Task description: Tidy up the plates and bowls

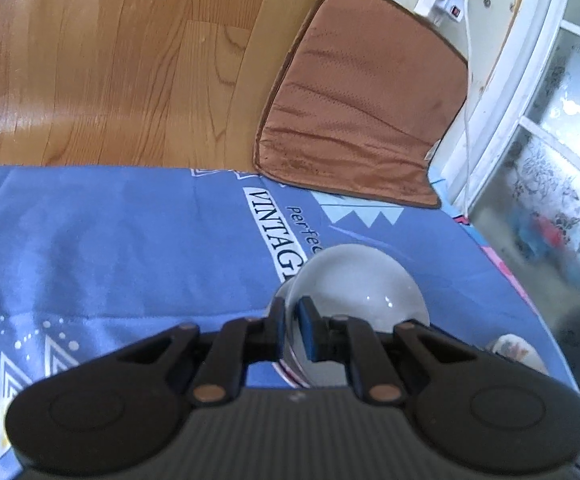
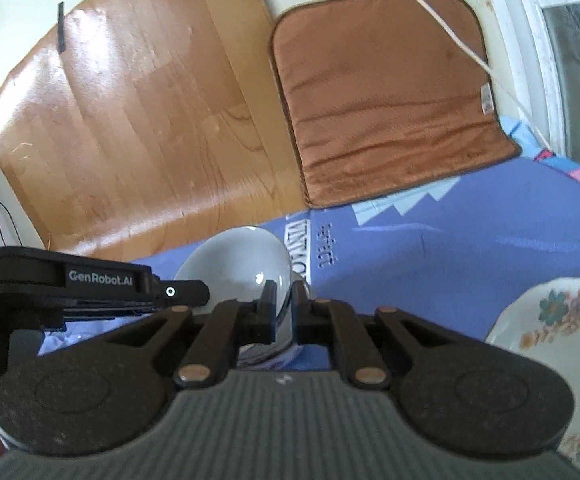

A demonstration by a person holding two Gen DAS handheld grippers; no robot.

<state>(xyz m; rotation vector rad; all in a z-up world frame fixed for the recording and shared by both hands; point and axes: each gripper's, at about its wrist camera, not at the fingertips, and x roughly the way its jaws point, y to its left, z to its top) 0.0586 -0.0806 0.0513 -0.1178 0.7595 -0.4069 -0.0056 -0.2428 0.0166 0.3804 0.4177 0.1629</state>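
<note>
Blue cloth (image 1: 122,240) over table; brown mat (image 1: 354,112) at its far edge. Floral plate (image 2: 550,344) right of bowl. White bowl (image 1: 354,280) above cloth, rim pinched by left gripper (image 1: 293,328) and right gripper (image 2: 283,312).

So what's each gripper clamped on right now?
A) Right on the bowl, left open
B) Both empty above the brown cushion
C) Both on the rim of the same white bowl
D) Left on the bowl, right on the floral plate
C: the left gripper and the right gripper each pinch the rim of the white bowl, on opposite sides.
</note>
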